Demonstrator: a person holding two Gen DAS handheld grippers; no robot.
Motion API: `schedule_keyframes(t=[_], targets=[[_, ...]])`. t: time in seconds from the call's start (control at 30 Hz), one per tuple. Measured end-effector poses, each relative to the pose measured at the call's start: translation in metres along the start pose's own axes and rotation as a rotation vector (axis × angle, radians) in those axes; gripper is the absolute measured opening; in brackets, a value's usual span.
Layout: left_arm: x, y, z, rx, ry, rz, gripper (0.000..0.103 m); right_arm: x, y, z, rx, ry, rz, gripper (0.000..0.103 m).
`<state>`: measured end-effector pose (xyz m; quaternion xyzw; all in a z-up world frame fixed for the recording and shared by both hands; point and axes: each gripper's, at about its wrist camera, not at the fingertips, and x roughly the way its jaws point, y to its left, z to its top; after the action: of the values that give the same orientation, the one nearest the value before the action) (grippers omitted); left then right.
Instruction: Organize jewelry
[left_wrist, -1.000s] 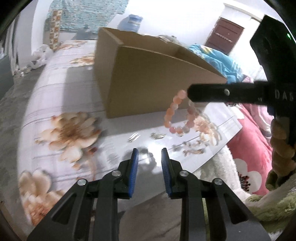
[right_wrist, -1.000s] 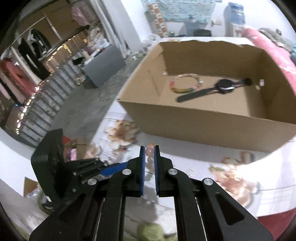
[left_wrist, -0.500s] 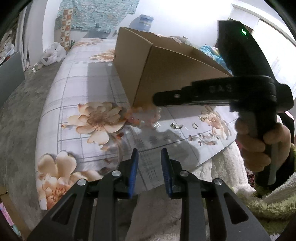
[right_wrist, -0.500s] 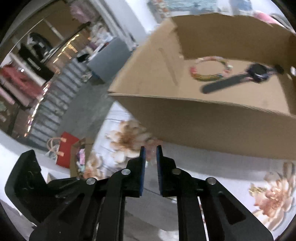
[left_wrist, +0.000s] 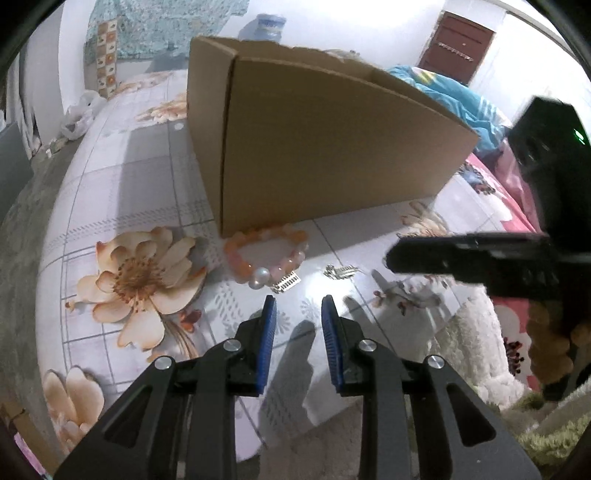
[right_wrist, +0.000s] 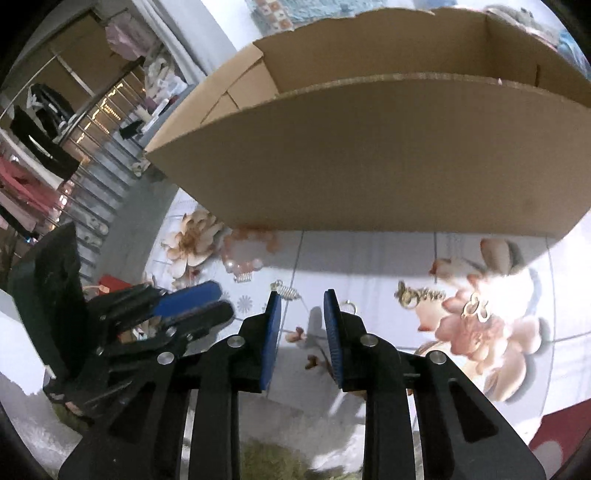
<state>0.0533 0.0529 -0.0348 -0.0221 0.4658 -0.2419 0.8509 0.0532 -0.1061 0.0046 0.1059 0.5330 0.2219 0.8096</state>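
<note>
Left wrist view: the left hand-held gripper (left_wrist: 298, 314) stands apart, empty. The pink bead bracelet (left_wrist: 266, 255) lies on the floral sheet (left_wrist: 110, 192) against the cardboard box (left_wrist: 332, 147), whose inside is hidden. The right hand-held gripper (left_wrist: 397, 254) is blurred.

Right wrist view: its jaws, just opening, are empty; the bracelet is blurred, and small gold pieces (right_wrist: 421, 295) are hard to identify.

Light's pretty harsh here: the white wall up top in the left wrist view is blown out, and there's a glare patch on the floral sheet (left_wrist: 306, 291) just past the tool tips. The cardboard box (right_wrist: 369, 155) near wall sits in shade and throws a soft shadow onto the sheet. Heavy fisheye bending, black vignette in the corners. The other tool (left_wrist: 480, 262) looks smeared, and the pink flower print at right in the right wrist view is blurry.
</note>
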Motion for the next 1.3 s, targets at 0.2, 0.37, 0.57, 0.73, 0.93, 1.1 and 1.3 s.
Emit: schedule_keyframes(t=[0.2, 0.37, 0.57, 0.73, 0.93, 1.1, 1.3], targets=[[0.008, -0.001, 0.010, 0.008, -0.011, 0.012, 0.024, -0.003, -0.002, 0.002, -0.009, -0.015, 0.009, 0.025], [0.013, -0.009, 0.011, 0.041, -0.023, 0.040, 0.022, -0.004, -0.003, 0.001, -0.016, -0.018, 0.005, 0.025], [0.018, -0.019, 0.013, 0.107, -0.027, 0.086, 0.021, -0.005, -0.004, 0.001, -0.017, -0.024, 0.000, 0.024], [0.023, -0.031, 0.011, 0.199, -0.037, 0.157, 0.014, -0.006, -0.005, 0.000, -0.017, -0.029, -0.010, 0.024], [0.024, -0.036, 0.008, 0.243, -0.039, 0.167, 0.004, -0.008, -0.004, -0.001, -0.023, -0.032, -0.018, 0.024], [0.021, -0.036, 0.005, 0.234, -0.037, 0.150, 0.004, -0.010, 0.000, -0.002, -0.055, -0.035, -0.016, 0.023], [0.015, -0.032, -0.001, 0.187, -0.035, 0.105, 0.000, -0.004, 0.015, 0.001, -0.207, -0.022, -0.021, 0.023]])
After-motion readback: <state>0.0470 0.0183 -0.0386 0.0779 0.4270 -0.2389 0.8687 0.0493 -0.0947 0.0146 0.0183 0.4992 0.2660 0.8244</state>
